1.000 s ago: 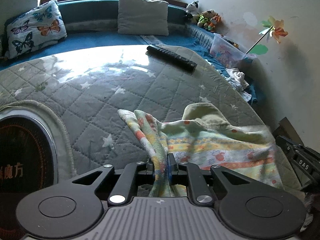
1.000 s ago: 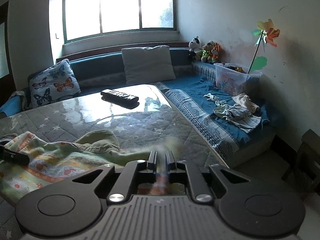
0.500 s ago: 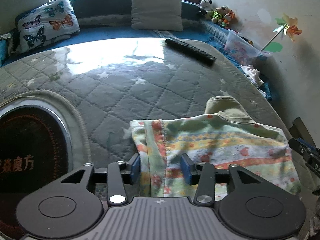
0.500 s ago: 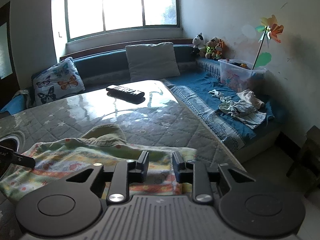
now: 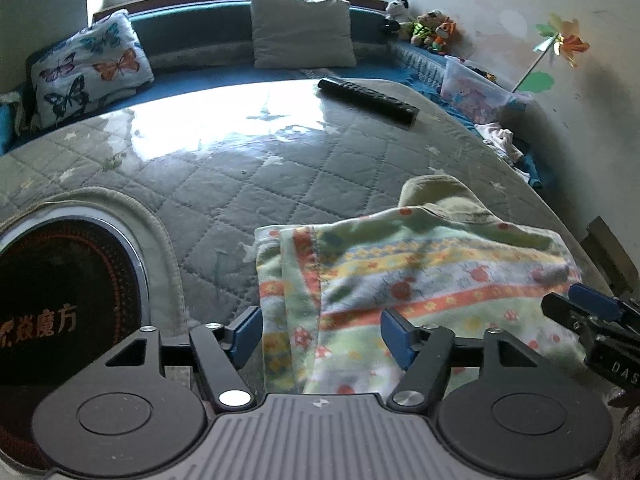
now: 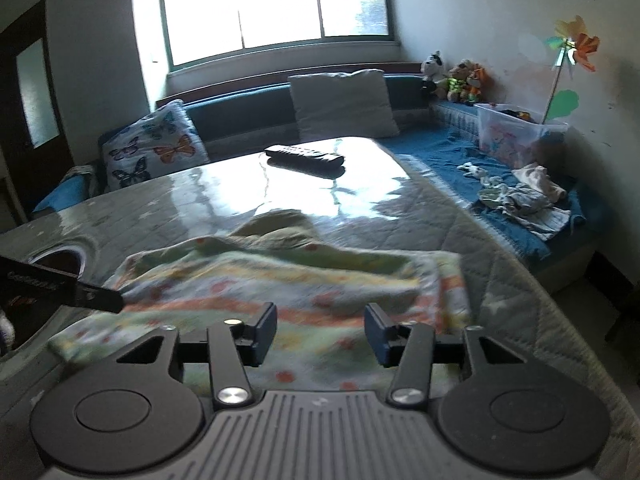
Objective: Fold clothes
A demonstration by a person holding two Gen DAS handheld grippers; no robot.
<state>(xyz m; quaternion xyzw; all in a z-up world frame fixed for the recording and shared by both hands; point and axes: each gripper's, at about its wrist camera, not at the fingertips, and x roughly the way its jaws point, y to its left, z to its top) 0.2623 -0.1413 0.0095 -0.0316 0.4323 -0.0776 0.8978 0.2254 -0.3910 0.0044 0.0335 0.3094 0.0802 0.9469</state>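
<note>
A small patterned garment (image 5: 420, 276) with green, orange and blue bands lies folded flat on the quilted grey table cover (image 5: 240, 176); an olive piece pokes out at its far edge. My left gripper (image 5: 322, 334) hovers over the garment's left edge, jaws opening, pads clear of the cloth. My right gripper (image 6: 321, 332) is over the garment (image 6: 280, 280) at its right side, jaws opening too, nothing pinched. The right gripper's fingers (image 5: 592, 308) show at the right edge of the left wrist view.
A black remote (image 5: 368, 100) lies on the far part of the table. A round dark cooktop (image 5: 60, 312) is set in at the left. Cushions (image 6: 344, 104), a clear bin (image 6: 516, 132) and loose clothes (image 6: 520, 196) sit on the blue bench.
Both grippers have let go of the garment and opened. The cloth dropped from a lifted fold to lying flat on the table.
</note>
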